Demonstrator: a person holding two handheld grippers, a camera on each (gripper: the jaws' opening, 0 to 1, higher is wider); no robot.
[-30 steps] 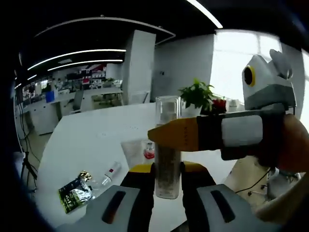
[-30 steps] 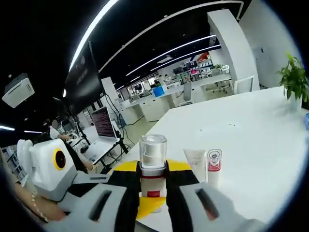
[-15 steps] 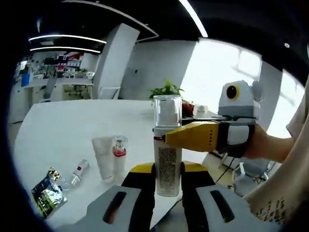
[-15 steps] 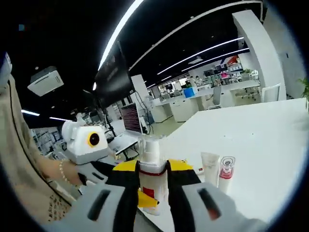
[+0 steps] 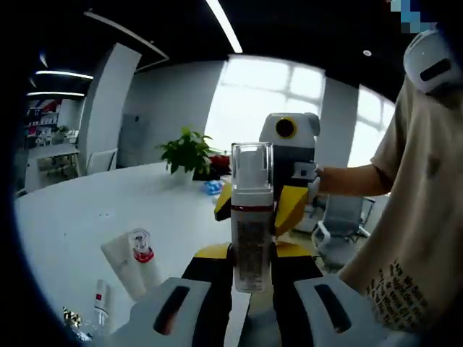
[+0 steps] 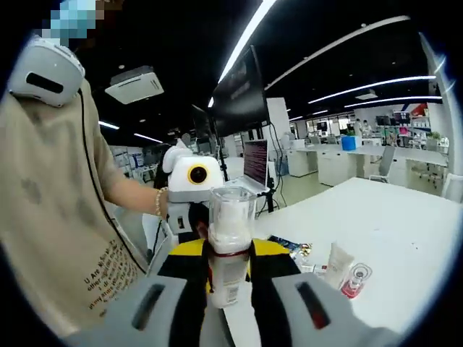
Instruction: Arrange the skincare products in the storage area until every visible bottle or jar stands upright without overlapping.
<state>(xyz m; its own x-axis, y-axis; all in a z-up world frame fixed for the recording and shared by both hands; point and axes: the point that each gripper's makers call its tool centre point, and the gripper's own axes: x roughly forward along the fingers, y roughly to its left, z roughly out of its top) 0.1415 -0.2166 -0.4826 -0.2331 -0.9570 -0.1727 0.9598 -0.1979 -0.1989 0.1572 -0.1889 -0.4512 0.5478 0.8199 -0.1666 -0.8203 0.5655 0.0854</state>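
Holding the pump bottle (image 5: 251, 217) upright, the left gripper (image 5: 250, 262) pinches its lower body in the left gripper view, with the right gripper (image 5: 289, 170) at the bottle's far side; both seem to clamp one bottle above the table (image 5: 65, 217), so one should let go before it is set down. A tube (image 5: 124, 260) and small red-collared bottle (image 5: 141, 249) stand close together, with bare tabletop beyond. In the right gripper view, the right gripper (image 6: 228, 269) pinches the same bottle near the table's edge.
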